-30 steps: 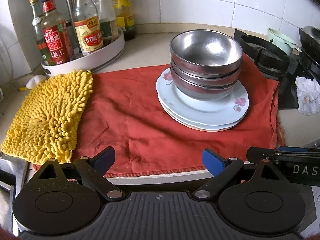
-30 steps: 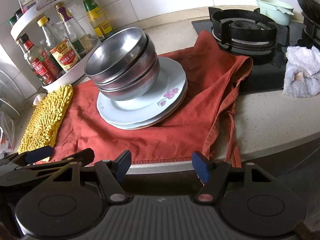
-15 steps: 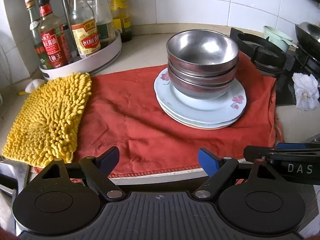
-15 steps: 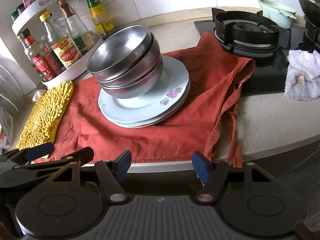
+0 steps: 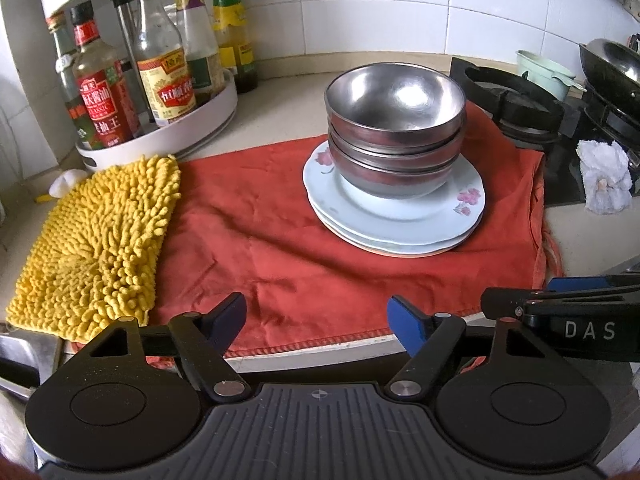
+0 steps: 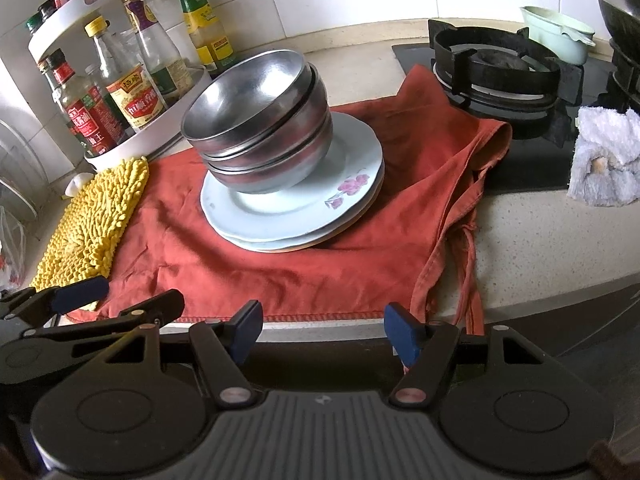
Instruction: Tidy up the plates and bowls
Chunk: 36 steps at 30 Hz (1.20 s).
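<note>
A stack of steel bowls [image 5: 394,128] [image 6: 260,128] sits nested on a stack of white flowered plates [image 5: 400,220] [image 6: 288,216], on a red cloth [image 5: 280,248] [image 6: 240,264]. My left gripper [image 5: 318,320] is open and empty at the counter's front edge, well short of the plates. My right gripper [image 6: 322,330] is open and empty, also at the front edge, to the right of the left one. The left gripper shows in the right wrist view [image 6: 80,304], and the right gripper shows at the right of the left wrist view [image 5: 560,304].
A yellow chenille mat [image 5: 100,232] lies left of the cloth. A white turntable of sauce bottles [image 5: 160,120] stands at the back left. A gas hob [image 6: 496,68], a wok [image 5: 612,68], a pale green bowl [image 6: 556,36] and a white rag [image 6: 604,156] are at the right.
Both grippers have drawn back and risen slightly, so the stack sits a little lower and farther in view. Both stay open. Bowls and plates have not moved.
</note>
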Each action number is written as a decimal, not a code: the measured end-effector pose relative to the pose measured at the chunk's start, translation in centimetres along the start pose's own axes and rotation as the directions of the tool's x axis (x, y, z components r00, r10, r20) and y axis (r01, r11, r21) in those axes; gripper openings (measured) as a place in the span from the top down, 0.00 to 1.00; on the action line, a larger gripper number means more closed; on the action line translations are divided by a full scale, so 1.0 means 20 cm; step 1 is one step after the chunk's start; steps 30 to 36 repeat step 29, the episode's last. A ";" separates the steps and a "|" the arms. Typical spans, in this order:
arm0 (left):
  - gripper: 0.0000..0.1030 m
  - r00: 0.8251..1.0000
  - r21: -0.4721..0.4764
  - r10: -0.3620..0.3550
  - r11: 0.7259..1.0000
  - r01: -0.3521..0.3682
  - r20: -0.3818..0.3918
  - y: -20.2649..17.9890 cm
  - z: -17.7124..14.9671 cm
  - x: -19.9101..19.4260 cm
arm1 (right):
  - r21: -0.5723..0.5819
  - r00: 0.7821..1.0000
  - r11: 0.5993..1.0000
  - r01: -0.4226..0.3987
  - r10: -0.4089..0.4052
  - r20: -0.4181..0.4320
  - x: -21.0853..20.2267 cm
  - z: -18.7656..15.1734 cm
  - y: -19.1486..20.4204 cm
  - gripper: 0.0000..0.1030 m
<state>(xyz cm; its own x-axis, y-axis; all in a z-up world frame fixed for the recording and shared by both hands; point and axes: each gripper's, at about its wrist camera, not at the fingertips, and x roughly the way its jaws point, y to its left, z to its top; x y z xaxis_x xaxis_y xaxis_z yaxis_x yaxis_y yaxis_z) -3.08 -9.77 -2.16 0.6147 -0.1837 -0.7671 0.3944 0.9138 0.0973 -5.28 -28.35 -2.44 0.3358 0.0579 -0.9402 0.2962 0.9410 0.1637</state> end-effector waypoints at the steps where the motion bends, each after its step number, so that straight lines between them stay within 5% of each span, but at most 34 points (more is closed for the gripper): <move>1: 0.20 1.000 -0.002 -0.003 1.000 0.003 0.000 0.00 0.00 0.00 | -0.001 1.000 1.000 0.002 -0.002 0.000 0.00 0.00 0.00 0.39; 36: 0.11 0.999 -0.034 0.027 0.999 -0.026 0.025 0.00 0.02 0.00 | 0.007 1.000 1.000 -0.015 0.015 0.016 0.00 0.02 0.00 0.39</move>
